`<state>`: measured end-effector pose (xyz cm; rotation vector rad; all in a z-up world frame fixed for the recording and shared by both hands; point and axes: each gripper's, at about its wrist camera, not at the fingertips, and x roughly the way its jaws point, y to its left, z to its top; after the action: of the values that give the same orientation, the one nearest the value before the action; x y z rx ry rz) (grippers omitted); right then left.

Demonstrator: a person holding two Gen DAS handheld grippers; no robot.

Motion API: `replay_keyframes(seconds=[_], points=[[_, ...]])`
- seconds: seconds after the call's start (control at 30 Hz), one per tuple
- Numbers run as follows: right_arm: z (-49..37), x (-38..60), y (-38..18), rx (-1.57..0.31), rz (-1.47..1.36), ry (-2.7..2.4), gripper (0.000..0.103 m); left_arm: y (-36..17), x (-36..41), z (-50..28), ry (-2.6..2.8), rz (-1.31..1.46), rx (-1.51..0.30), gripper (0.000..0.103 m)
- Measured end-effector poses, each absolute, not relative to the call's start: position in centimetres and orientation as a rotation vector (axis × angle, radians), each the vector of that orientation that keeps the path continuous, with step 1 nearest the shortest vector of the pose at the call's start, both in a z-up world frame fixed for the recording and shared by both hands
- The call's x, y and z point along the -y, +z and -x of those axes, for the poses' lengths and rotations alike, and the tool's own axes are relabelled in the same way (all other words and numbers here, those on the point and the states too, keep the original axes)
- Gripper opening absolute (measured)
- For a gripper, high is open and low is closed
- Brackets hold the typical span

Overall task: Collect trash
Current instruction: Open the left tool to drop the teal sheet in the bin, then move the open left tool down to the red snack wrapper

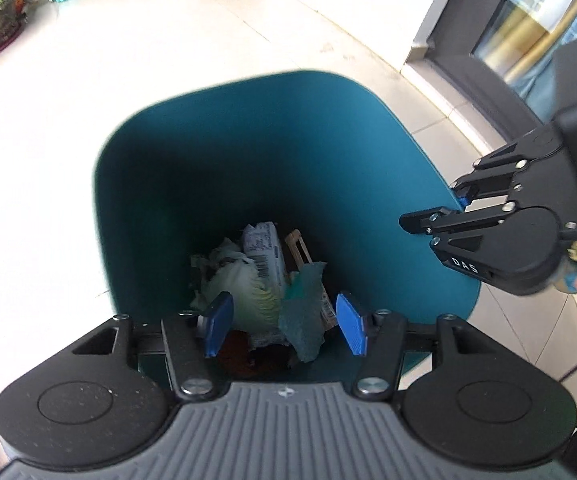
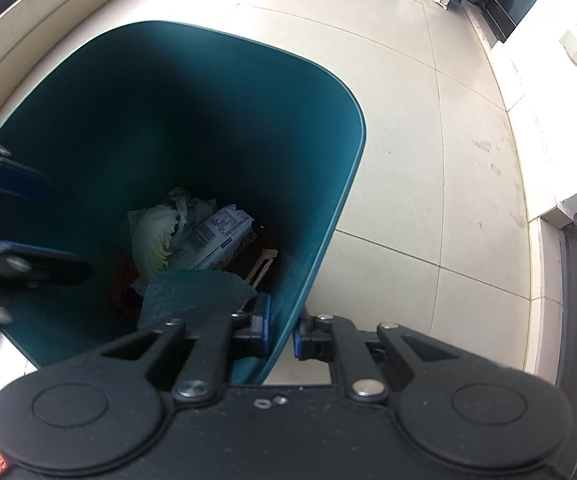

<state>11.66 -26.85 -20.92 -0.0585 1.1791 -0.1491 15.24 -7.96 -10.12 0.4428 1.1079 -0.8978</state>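
Left wrist view: your left hand-held gripper (image 1: 284, 326) spread, green scrap (image 1: 302, 312) loose between pads, above trash pile in teal bin (image 1: 248, 128). Right hand-held gripper (image 2: 280, 330) pinching bin wall. Risk: your right grip slipping could tip bin, spilling collected trash.

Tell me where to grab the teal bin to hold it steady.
Grip the teal bin by its thin upright rim wall, coming from above with one finger inside and one outside, as the right hand-held gripper does now; the wall is thin enough for nearly closed jaws.
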Motion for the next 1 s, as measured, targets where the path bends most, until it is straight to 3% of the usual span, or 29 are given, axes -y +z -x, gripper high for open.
replay_keyframes(seconds=[0.47, 0.6, 0.73, 1.0], points=[[-12.0, 26.9, -21.0, -1.197, 0.056, -0.161, 0.01, -4.9, -2.6, -17.1, -0.775, -0.356, -1.014, 0.056], [-12.1, 27.0, -21.1, -1.199, 0.053, -0.162, 0.01, -5.1, -7.9, -18.4, -0.661, -0.338, -1.007, 0.067], [-12.1, 27.1, -21.1, -1.202, 0.048, -0.16, 0.01, -7.3, -14.0, -19.9, -0.511, -0.277, -1.033, 0.078], [-12.2, 27.1, -21.3, -1.214, 0.046, -0.17, 0.01, -17.0, -21.8, -22.9, -0.28, -0.151, -1.148, 0.079]])
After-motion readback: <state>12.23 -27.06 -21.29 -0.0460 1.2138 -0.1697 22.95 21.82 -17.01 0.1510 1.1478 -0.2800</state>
